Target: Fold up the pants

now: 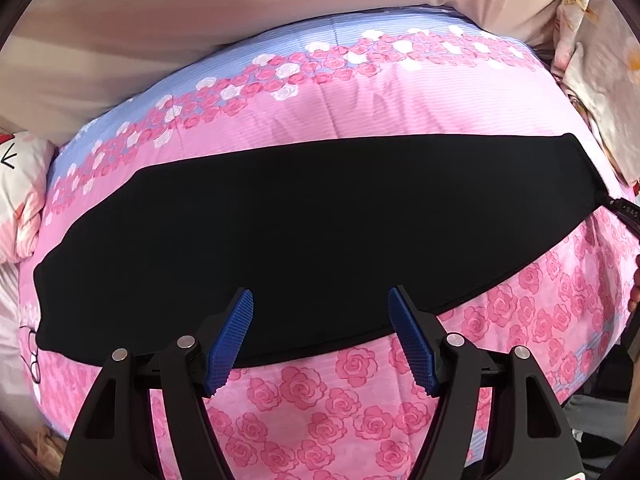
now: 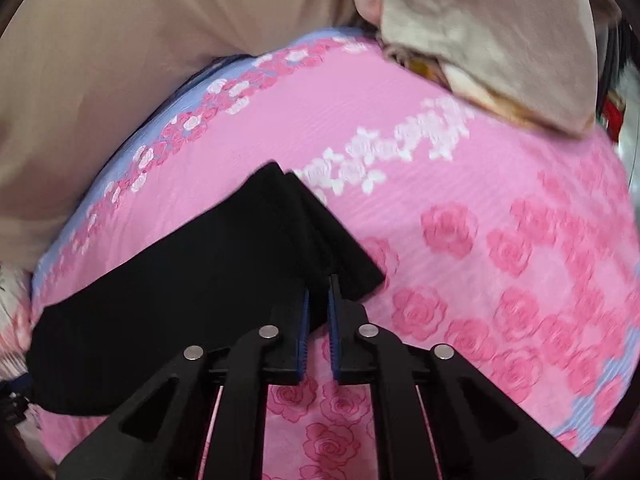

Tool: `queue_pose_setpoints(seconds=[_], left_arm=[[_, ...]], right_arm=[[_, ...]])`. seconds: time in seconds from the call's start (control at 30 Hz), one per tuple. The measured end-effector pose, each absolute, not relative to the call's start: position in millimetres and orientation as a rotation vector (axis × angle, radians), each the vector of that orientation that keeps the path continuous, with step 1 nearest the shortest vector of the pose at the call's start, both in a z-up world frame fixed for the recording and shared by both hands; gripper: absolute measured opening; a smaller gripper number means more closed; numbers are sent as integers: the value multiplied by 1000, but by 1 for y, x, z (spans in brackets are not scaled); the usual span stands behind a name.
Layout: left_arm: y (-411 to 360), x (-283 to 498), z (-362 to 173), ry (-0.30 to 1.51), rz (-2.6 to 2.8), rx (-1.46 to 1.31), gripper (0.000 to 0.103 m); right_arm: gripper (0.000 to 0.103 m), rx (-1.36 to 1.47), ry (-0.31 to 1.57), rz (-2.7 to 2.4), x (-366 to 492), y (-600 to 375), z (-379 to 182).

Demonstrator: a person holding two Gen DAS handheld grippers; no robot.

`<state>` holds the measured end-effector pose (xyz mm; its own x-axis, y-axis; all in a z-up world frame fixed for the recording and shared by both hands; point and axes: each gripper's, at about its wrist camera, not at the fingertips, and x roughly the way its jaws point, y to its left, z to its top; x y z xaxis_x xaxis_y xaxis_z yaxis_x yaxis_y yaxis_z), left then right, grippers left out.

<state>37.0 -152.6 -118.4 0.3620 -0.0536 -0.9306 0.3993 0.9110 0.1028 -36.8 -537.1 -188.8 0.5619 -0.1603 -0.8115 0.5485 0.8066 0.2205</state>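
we have the black pants (image 1: 304, 232) laid out as one long flat band across the pink rose-print bedspread (image 1: 360, 412) on the bed, so we judge the legs are already laid one over the other lengthwise; the cloth is too dark to show the layers along most of its run. in the right wrist view one end of the band shows stacked edges, which fits that reading. our left tongs (image 1: 320, 336) hover over the near edge of the pants about midway along, jaws spread wide and holding nothing. our right tongs (image 2: 319, 312) sit at the end of the band with the blue pads nearly together and a fold of the black cloth pinched between them. what we think is left is the crosswise folding: carrying this gripped end over toward the other end, then perhaps once more to make a compact bundle. a beige curtain (image 1: 200, 12) hangs behind the bed.
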Motion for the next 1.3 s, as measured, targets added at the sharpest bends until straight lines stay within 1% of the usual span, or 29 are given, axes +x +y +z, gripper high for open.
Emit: queue_pose_setpoints(seconds=[0.07,0.13,0.17,0.2,0.23,0.3,0.33,0.37,0.4,0.43,0.47,0.53,0.63,0.67,0.77,0.8,0.9,1.0,1.13,1.2,1.3], left_arm=[[-157,35,-117,1163,-311,344,68],[-162,34,-117,1156,-326,352,68],[-167,33,-117,1154,-332,355,68],[-169,33,-118,1155,-337,353,68],[-173,33,-118,1156,-344,350,68],[-177,31,-117,1155,-350,352,68],[-178,30,-116,1151,-358,351,68],[-180,30,-115,1146,-363,354,68],[-180,31,-115,1145,-364,355,68],[-181,31,-116,1147,-365,353,68],[-181,32,-116,1152,-367,347,68],[-183,32,-117,1158,-373,345,68],[-186,32,-116,1150,-383,365,68],[-186,33,-116,1150,-386,367,68],[-183,32,-117,1155,-390,375,68],[-181,32,-117,1157,-388,378,68],[-170,32,-118,1166,-376,380,68],[-150,35,-117,1172,-354,363,68],[-115,42,-115,1175,-327,326,68],[-97,45,-111,1168,-317,307,68],[-65,51,-104,1153,-310,273,68]], right_arm=[[7,461,889,-426,-31,-549,-184],[7,405,978,-427,-21,-553,-201],[9,390,1026,-410,-18,-552,-216],[12,371,1004,-417,-20,-550,-215],[14,414,1002,-413,-22,-553,-212],[30,533,943,-427,-37,-559,-203],[31,583,906,-435,-46,-563,-199],[41,647,880,-443,-57,-566,-199],[56,712,869,-452,-65,-569,-203],[63,799,858,-455,-73,-574,-212],[65,843,855,-449,-76,-577,-220],[65,883,836,-443,-76,-579,-232],[65,866,790,-451,-67,-579,-231],[64,859,783,-456,-63,-579,-231],[31,824,805,-459,-48,-580,-233],[19,846,809,-421,-45,-580,-232],[18,793,764,-394,-43,-567,-207],[18,716,730,-309,-34,-534,-166],[18,595,763,-120,1,-453,-122],[18,555,796,-44,18,-413,-117],[18,496,859,56,40,-347,-123]])
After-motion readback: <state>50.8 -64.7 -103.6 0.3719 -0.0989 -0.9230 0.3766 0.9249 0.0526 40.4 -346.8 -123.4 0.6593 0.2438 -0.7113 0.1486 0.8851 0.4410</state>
